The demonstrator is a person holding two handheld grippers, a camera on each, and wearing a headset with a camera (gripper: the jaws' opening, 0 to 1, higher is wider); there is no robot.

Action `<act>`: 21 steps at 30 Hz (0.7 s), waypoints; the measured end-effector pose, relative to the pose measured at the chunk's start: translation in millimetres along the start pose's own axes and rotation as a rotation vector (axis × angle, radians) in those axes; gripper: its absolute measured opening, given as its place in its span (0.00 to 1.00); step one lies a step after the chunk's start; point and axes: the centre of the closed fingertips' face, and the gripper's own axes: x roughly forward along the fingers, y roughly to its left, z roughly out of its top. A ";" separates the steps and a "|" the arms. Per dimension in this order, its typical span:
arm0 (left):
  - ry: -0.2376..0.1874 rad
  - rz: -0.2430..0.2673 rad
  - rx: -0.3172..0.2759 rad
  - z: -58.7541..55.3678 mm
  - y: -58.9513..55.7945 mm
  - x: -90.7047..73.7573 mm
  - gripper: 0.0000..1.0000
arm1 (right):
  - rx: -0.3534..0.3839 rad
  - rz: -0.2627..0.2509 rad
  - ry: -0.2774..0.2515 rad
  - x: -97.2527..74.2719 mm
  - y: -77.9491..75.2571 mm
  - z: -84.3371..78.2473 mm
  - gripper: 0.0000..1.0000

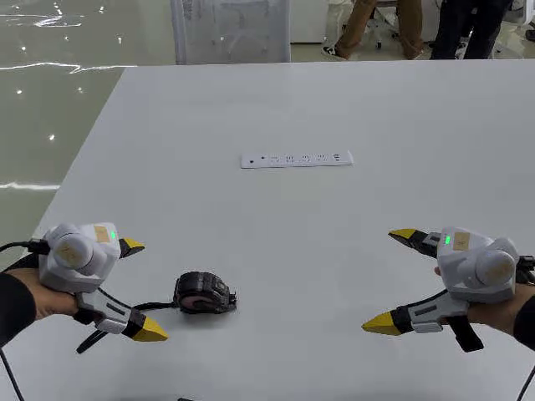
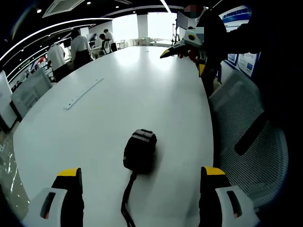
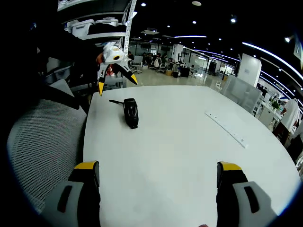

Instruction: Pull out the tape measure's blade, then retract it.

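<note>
While the white table (image 1: 334, 109) fills the head view, both grippers hang over its near edge, jaws spread wide, nothing held. L gripper (image 1: 142, 288) sits at 8 o'clock and R gripper (image 1: 389, 279) at 4 o'clock, yellow tips pointing in toward each other, well apart.

Tape measure (image 1: 203, 292) lies on the table at 7 o'clock, just beside the L gripper's lower tip, no contact. It's a dark case lying flat. Its black strap (image 1: 125, 313) trails toward 9 o'clock and passes under that gripper; can't tell if it touches.

In the left gripper view the tape measure (image 2: 140, 150) sits dead ahead between the two jaws, a bit beyond the tips, and the strap (image 2: 127, 198) runs back toward 6 o'clock.

Hard to read: the case is dark and small, so the blade end can't be made out in any view. Both hands are cut off at the frame edges.

View diffs: the gripper views pick up a grey mesh chair (image 2: 246, 123) beside the table edge, plus people standing far off (image 2: 78, 47). The head view catches legs (image 1: 376, 29) at 12 o'clock. A white power strip (image 1: 297, 159) lies mid-table, and in the right gripper view it turns up at 2 o'clock (image 3: 227, 127), with the tape measure (image 3: 131, 112) at 11 o'clock.
</note>
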 end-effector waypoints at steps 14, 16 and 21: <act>0.137 -0.078 0.131 5.3 2.3 33.6 0.90 | -0.057 0.138 0.035 58.0 7.1 9.9 0.98; 0.158 -0.102 0.151 5.6 1.9 39.2 0.87 | -0.066 0.155 0.038 66.9 8.5 13.4 0.97; 0.167 -0.147 0.193 15.7 -0.6 52.6 0.75 | -0.090 0.188 0.046 88.4 12.8 23.5 0.97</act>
